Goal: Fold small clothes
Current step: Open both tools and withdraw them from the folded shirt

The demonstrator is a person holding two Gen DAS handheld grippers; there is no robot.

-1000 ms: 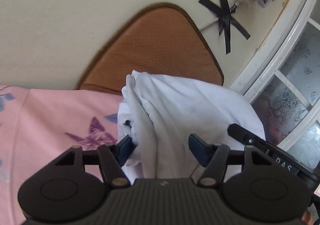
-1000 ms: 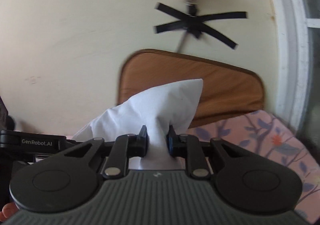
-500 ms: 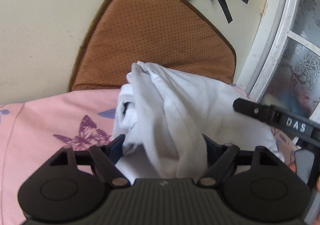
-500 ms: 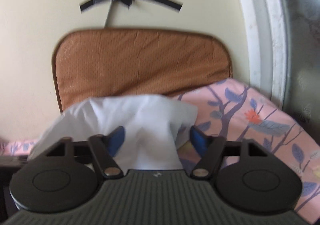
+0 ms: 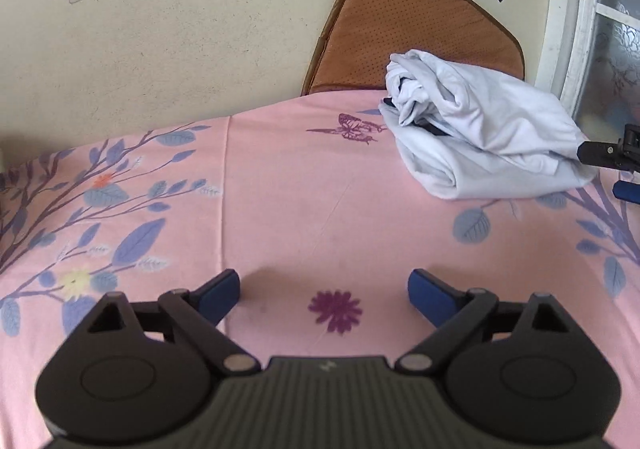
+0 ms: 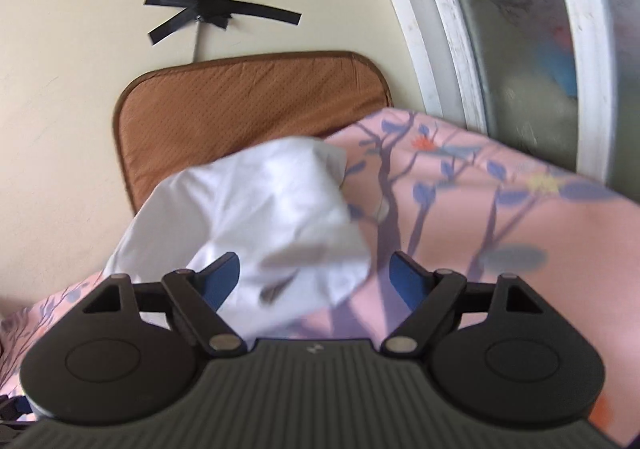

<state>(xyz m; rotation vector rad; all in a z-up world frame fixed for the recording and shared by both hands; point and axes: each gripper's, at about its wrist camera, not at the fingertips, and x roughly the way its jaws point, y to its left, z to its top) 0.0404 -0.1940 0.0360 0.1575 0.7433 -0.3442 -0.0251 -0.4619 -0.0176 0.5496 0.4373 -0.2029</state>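
Over the pink sheet (image 5: 280, 209), the left gripper (image 5: 324, 289) has just been opening and stands spread with only bare sheet between its fingers. Nearby, the right gripper (image 6: 316, 273) is spread too, its left finger (image 6: 220, 277) against the white garment (image 6: 260, 217), no pinch. Farther off, that garment lies bundled before a brown cushion (image 5: 400, 21).

Your left gripper (image 5: 324, 289): jaws spread wide, having just been opening, nothing between the blue pads (image 5: 430, 295), angled downward. Your right gripper (image 6: 314, 277): jaws wide, pads clear of any grip, tilted slightly downward.
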